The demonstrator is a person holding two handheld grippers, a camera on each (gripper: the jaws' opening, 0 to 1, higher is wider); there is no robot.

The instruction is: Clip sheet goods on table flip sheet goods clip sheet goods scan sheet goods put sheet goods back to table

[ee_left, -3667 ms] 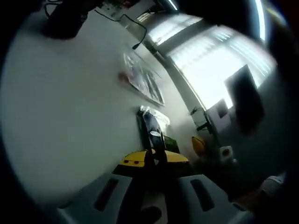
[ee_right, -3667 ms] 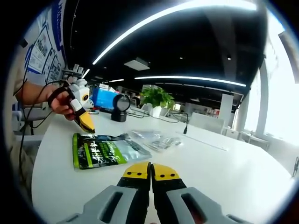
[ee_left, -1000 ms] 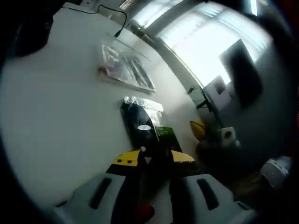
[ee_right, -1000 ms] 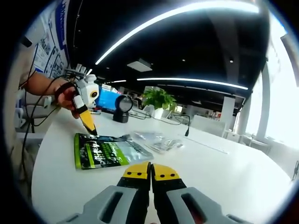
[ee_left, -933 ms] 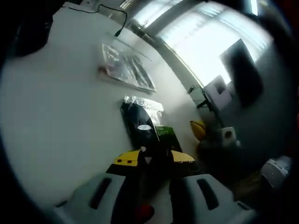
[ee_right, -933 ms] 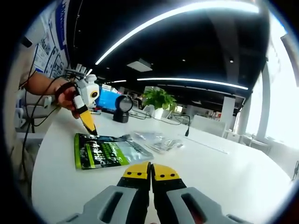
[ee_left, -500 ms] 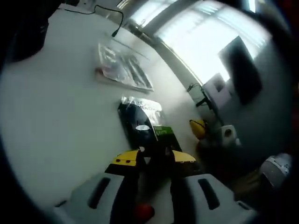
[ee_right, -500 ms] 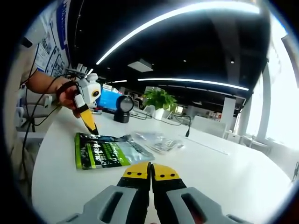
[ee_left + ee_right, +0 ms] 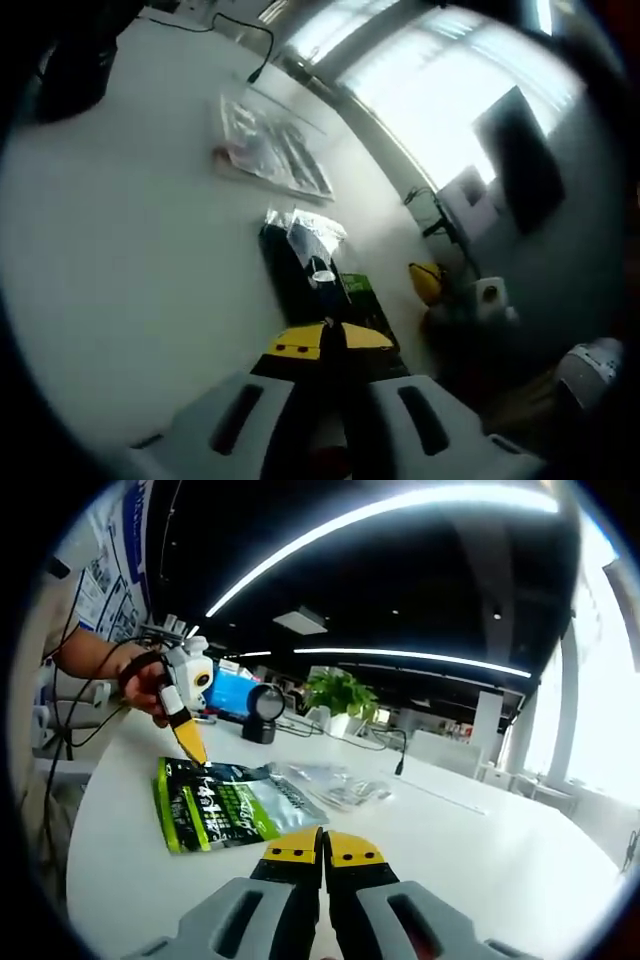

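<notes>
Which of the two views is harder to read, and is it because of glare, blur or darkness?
The left gripper view: the bright window washes it out, leaving the green pouch dark and soft. The right gripper view is sharper; the pouch's print reads clearly, though ceiling strip lights glare.

- The green pouch (image 9: 318, 290) is blurred in the left gripper view; its print cannot be read.
- Clear packets (image 9: 335, 781) at mid-frame: contents too small to tell.
- The person's forearm (image 9: 85, 655) is cut off at the left edge.
</notes>
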